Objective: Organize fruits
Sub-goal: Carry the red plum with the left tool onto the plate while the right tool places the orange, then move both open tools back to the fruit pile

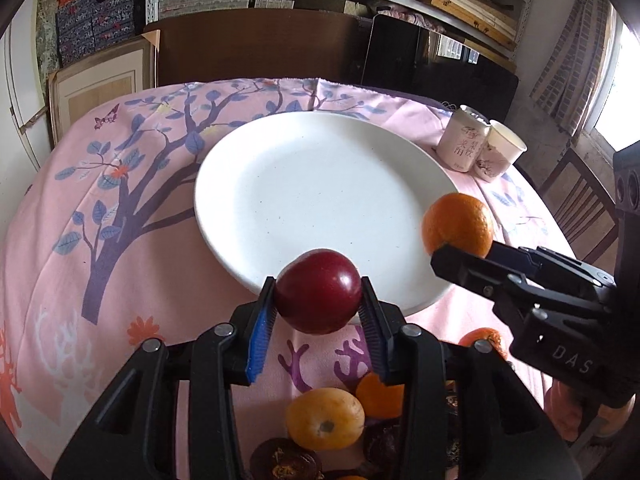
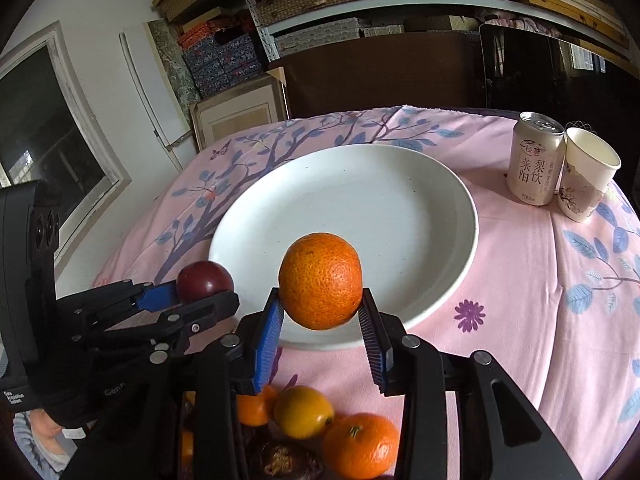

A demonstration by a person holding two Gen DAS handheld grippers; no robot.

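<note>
My left gripper [image 1: 319,300] is shut on a dark red plum [image 1: 318,291] and holds it above the near rim of the empty white plate [image 1: 304,184]. My right gripper [image 2: 321,304] is shut on an orange [image 2: 320,280], also over the plate's near rim [image 2: 360,216]. The orange shows in the left wrist view [image 1: 458,224] at the right, held by the right gripper [image 1: 460,254]. The plum shows in the right wrist view [image 2: 205,280] at the left, held by the left gripper [image 2: 200,298].
A pile of fruit lies below the grippers: a yellow fruit [image 1: 325,418], oranges [image 2: 360,446] and dark brown fruits [image 1: 286,462]. A drink can [image 2: 534,160] and a paper cup [image 2: 588,174] stand at the back right on the pink cloth [image 2: 540,280]. Shelves stand behind.
</note>
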